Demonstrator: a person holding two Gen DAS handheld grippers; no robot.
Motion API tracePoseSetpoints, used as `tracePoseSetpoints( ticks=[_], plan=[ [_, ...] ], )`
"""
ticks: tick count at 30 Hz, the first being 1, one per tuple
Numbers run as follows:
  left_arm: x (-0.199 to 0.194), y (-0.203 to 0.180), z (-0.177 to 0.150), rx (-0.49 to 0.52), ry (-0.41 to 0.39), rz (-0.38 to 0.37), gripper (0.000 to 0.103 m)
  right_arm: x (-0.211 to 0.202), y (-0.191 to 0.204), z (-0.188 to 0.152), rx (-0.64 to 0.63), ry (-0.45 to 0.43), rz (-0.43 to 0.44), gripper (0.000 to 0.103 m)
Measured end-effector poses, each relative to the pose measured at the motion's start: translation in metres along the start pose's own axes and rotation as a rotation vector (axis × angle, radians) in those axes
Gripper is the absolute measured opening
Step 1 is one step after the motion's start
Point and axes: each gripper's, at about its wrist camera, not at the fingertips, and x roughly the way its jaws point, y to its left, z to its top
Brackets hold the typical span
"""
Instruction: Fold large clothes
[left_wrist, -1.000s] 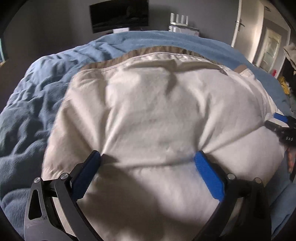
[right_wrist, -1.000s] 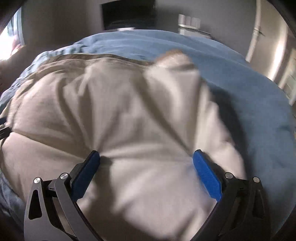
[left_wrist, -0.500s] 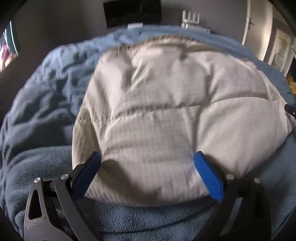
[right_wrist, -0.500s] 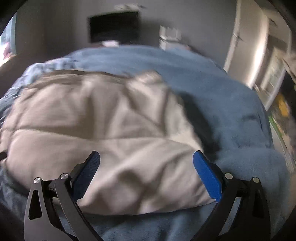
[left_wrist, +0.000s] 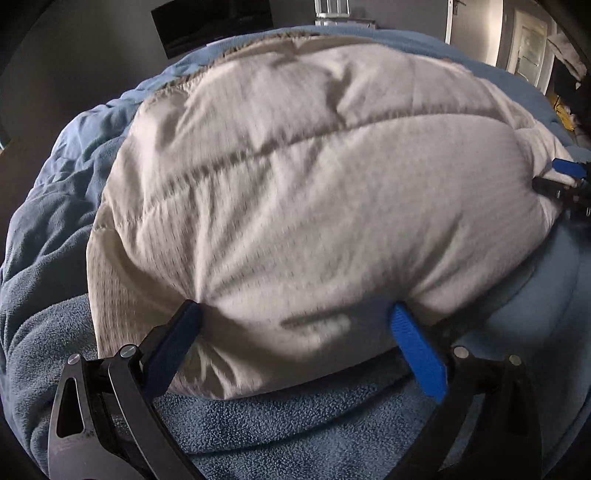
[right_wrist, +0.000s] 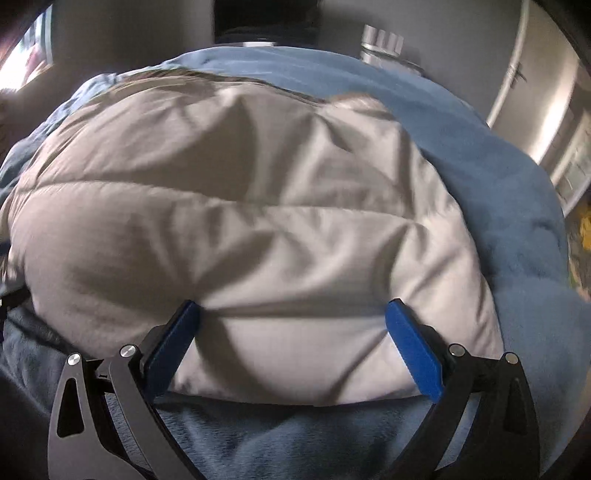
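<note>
Around you: a bed under a rumpled blue fleece blanket (left_wrist: 44, 354); a grey wall (left_wrist: 92, 48) carrying a dark rectangular wall-mounted screen (left_wrist: 210, 22); a white panelled door (left_wrist: 532, 37) at right; bright daylight from a window (right_wrist: 26, 62) at left.

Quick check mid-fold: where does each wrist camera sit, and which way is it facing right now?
Left wrist: behind the left tool, looking along its spread fingers over the cream garment toward the far wall; the right tool shows at the right edge.
Right wrist: behind the right tool, looking the same way; only its own fingers clearly show.
Shared: garment, blue blanket, dark screen on the wall.
</note>
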Motion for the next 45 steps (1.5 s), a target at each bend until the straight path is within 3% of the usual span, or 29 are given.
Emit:
tracePoseSetpoints(
  ticks=[8,10,13,16,20,26,34,39,42,45],
  plan=[
    [-0.005,0.014,-0.001,-0.044,-0.004,-0.026,0.098,0.000,-0.030,0.004,0.128,-0.013,-0.025,0.095],
    [-0.012,0.018,0.002,-0.059,-0.045,-0.005,0.097,-0.008,-0.032,0.009,0.137,-0.043,-0.052,0.095],
    [-0.035,0.026,0.011,-0.107,-0.174,-0.034,0.097,-0.019,-0.038,0.017,0.154,-0.107,-0.012,0.096],
    [-0.042,0.038,0.024,-0.166,-0.229,-0.034,0.097,-0.016,-0.040,0.026,0.156,-0.106,0.024,0.096],
    [-0.018,0.050,0.036,-0.235,-0.148,-0.043,0.097,-0.001,-0.036,0.040,0.131,-0.077,0.046,0.096],
    [-0.001,0.085,0.061,-0.358,-0.129,-0.087,0.098,0.027,-0.035,0.069,0.123,-0.032,0.056,0.096],
    [0.027,0.111,0.112,-0.379,-0.077,-0.102,0.098,0.064,-0.065,0.125,0.167,-0.023,0.031,0.096],
    [0.033,0.121,0.135,-0.294,-0.078,-0.009,0.098,0.085,-0.097,0.146,0.223,0.015,-0.001,0.096],
    [0.041,0.137,0.141,-0.317,-0.085,-0.048,0.098,0.087,-0.098,0.156,0.136,-0.002,-0.008,0.096],
    [0.060,0.144,0.145,-0.334,-0.042,-0.026,0.098,0.107,-0.099,0.163,0.083,0.030,-0.031,0.095]
  ],
)
